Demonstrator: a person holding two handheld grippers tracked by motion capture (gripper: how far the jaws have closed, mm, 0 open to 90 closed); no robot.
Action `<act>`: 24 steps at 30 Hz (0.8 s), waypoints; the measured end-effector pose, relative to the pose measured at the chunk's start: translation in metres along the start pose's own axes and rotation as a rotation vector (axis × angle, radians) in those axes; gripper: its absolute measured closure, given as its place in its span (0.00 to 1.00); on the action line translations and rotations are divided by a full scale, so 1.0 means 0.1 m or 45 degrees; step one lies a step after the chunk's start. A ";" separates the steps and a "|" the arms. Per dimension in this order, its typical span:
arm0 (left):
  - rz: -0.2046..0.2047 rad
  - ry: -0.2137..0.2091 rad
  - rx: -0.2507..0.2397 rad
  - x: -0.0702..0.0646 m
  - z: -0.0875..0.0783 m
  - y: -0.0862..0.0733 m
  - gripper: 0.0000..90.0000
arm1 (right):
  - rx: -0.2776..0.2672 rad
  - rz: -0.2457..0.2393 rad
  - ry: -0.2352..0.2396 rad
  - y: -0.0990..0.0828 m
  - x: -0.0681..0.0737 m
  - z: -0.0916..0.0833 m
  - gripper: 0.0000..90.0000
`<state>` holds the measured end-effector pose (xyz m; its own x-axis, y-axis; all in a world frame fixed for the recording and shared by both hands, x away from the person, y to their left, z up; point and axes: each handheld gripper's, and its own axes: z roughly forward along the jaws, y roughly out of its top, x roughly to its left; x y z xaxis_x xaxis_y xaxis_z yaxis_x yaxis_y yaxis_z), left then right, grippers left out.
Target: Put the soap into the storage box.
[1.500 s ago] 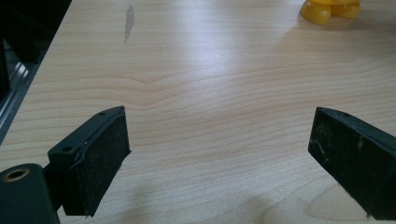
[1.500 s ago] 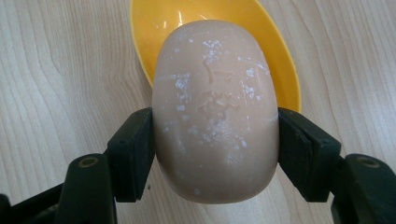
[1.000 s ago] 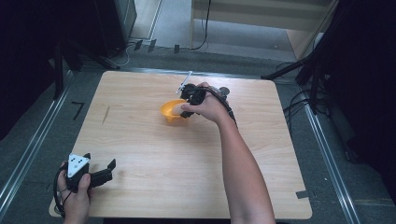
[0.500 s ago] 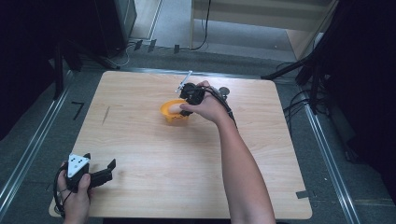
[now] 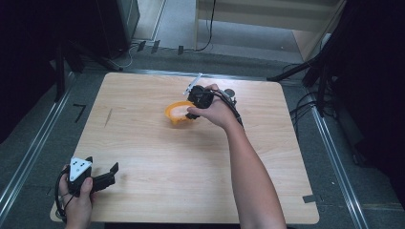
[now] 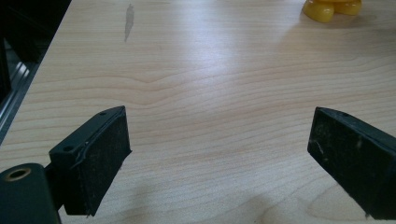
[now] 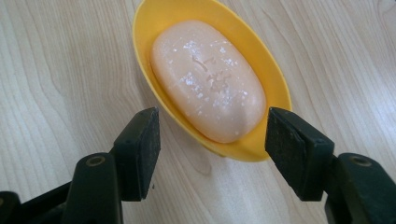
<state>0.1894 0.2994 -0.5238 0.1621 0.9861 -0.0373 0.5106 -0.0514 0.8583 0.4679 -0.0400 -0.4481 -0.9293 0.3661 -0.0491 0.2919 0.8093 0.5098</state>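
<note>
A yellow soap dish point(image 7: 148, 28) holds a peach-coloured soap bar point(image 7: 208, 79) and stands on the wooden table point(image 5: 191, 181) behind its middle. My right gripper point(image 7: 212, 140) has its jaws on either side of the dish's near end, pads against its rim, shut on it. From above, the right hand covers that gripper point(image 5: 190, 109) at the dish point(image 5: 174, 114). My left gripper point(image 5: 102, 171) rests in a hand at the table's near left corner. It stands open point(image 6: 219, 154) over bare wood, with the dish point(image 6: 331, 7) far ahead at the upper right.
A dark streak point(image 6: 129, 18) marks the wood towards the table's left side. Metal rails point(image 5: 28, 157) run along the floor on both sides of the table. Cables point(image 5: 305, 105) and dark stands lie beyond the far right corner.
</note>
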 end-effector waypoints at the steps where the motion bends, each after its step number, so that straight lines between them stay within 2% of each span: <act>1: 0.000 0.001 0.001 0.00 0.00 0.00 0.07 | -0.009 -0.002 0.000 -0.02 0.00 -0.01 0.41; 7: 0.004 0.003 0.004 0.00 0.00 0.00 0.07 | -0.038 0.031 0.008 -0.22 0.03 -0.07 0.41; 12: 0.007 0.007 0.004 -0.01 0.01 0.00 0.07 | -0.091 0.080 0.009 -0.42 0.05 -0.15 0.40; 24: 0.007 0.007 0.004 -0.01 0.01 0.01 0.07 | -0.138 0.119 0.010 -0.65 0.14 -0.15 0.40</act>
<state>0.1906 0.2981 -0.5239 0.1604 0.9866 -0.0300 0.5125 -0.0573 0.8568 0.4324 -0.0945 -0.4695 -0.9011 0.4334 0.0092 0.3512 0.7174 0.6017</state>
